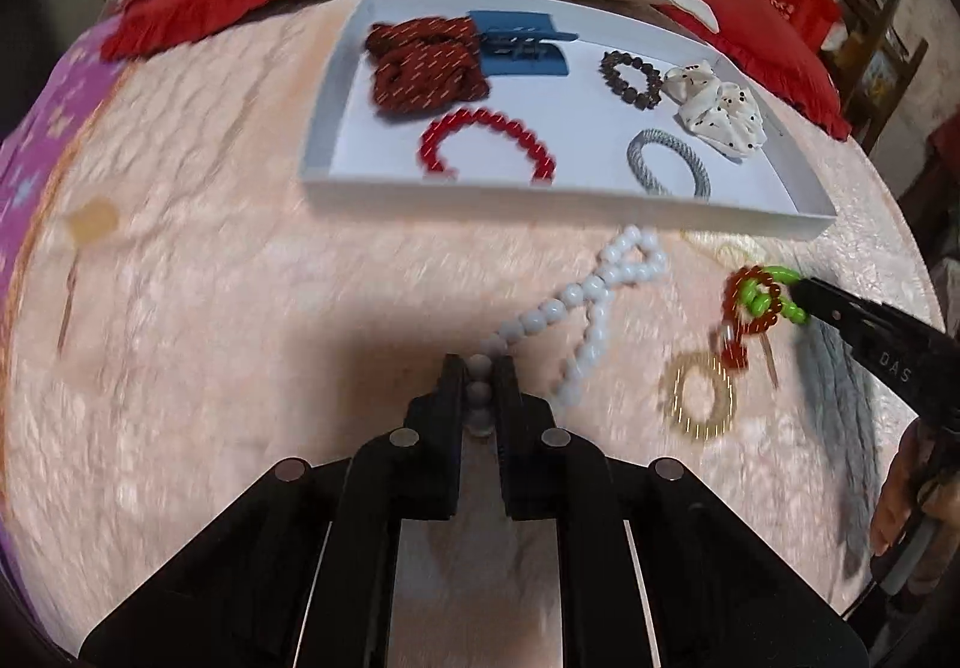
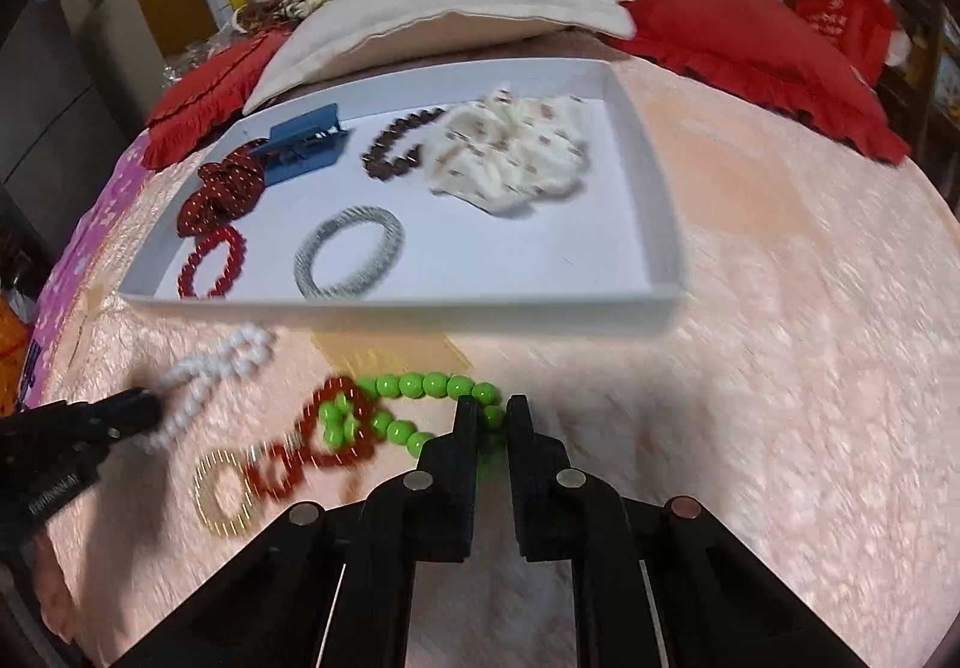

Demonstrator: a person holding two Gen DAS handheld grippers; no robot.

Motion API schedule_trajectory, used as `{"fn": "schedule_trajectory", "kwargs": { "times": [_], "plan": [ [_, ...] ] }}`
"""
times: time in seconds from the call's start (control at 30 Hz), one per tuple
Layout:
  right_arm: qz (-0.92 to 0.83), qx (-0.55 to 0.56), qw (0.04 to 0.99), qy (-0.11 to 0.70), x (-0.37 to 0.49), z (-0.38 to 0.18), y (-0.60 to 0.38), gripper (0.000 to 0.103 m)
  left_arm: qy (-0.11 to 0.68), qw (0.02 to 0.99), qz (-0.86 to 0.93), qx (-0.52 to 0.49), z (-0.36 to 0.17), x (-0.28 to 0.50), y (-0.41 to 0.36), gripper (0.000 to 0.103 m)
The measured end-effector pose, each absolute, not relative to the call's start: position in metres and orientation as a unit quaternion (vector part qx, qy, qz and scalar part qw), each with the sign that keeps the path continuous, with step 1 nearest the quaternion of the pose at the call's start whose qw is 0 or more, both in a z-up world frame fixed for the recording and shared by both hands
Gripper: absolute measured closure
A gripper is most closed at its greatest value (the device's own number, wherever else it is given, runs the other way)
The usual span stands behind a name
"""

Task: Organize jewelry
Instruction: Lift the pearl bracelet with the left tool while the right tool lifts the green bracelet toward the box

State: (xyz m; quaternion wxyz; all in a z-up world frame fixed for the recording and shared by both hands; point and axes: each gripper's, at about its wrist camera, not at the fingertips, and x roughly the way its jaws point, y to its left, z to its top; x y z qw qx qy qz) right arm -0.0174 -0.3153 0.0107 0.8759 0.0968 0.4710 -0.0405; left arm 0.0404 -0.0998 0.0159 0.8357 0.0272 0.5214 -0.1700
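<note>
My left tongs (image 1: 480,368) are pinched on the white beads (image 1: 585,308), whose loop trails ahead and to their right. My right tongs (image 2: 492,410) grip the green beads (image 2: 420,386), which lie tangled with a red bracelet (image 2: 324,440) to their left, near a gold ring (image 2: 225,491). Beyond both tongs sits the white tray (image 2: 648,200), already holding a scrunchie (image 2: 516,158), a grey bangle (image 2: 351,251) and a blue clip (image 2: 306,143).

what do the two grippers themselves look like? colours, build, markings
Both are matte black. The left gripper and right gripper each have two flat rectangular jaws on angular linkage arms with round silver pivot pins. White lettering marks their sides, blurred. A bare hand grips the right one; no cables visible.
</note>
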Motion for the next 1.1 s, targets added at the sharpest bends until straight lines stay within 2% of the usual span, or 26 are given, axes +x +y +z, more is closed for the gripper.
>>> {"fn": "schedule_trajectory", "kwargs": {
  "times": [0.47,0.63,1.1],
  "plan": [
    [-0.009,0.152,0.868,0.474,-0.142,0.008,-0.331,0.094,0.523,0.832,-0.186,-0.011,0.017,-0.062,-0.064,0.095],
    [-0.011,0.157,0.871,0.465,-0.158,0.008,-0.330,0.094,0.516,0.836,-0.185,0.004,0.016,-0.081,-0.067,0.095],
    [-0.032,0.158,0.877,0.452,-0.169,0.011,-0.336,0.094,0.492,0.847,-0.199,-0.032,0.040,-0.091,-0.049,0.094]
  ]
}}
